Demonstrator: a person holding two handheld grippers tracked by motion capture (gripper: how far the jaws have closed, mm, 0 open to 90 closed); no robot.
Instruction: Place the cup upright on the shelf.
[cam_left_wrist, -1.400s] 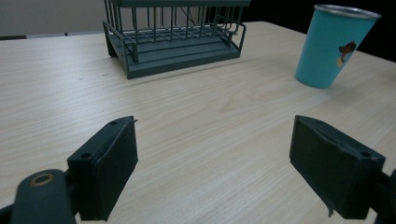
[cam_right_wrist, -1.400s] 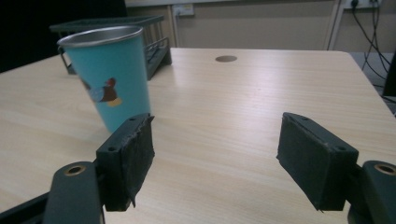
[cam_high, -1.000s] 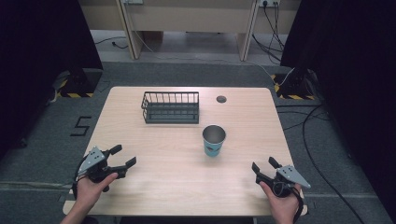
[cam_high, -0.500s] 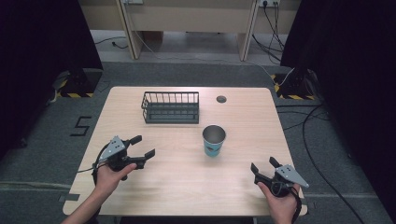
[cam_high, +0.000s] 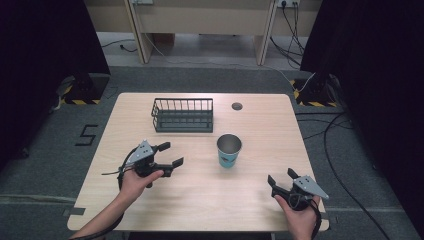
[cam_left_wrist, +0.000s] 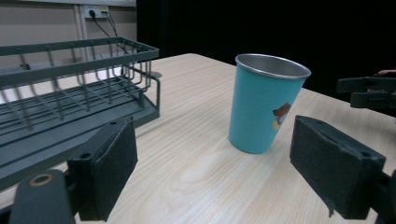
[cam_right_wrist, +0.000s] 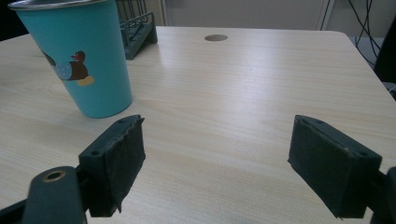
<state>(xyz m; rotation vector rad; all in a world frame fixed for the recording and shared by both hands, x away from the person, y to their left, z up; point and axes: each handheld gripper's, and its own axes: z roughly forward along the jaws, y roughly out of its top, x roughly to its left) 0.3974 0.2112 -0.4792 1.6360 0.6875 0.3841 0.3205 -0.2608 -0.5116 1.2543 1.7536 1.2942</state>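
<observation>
Since half a second ago, the left gripper (cam_high: 167, 155) has been carried forward across the worktop (cam_high: 250, 200) toward the cup (cam_high: 229, 150), jaws held wide apart and empty; a grasp of the cup is judged to be beginning. Right of the cup, the right gripper (cam_high: 280, 178) is kept near the front edge, also spread. Behind the cup, the wire rack (cam_high: 183, 115) is left untouched.

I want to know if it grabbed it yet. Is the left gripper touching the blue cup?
Apart. In the left gripper view, bare table shows between the open left gripper and the blue cup, which stands beyond its tips.
</observation>
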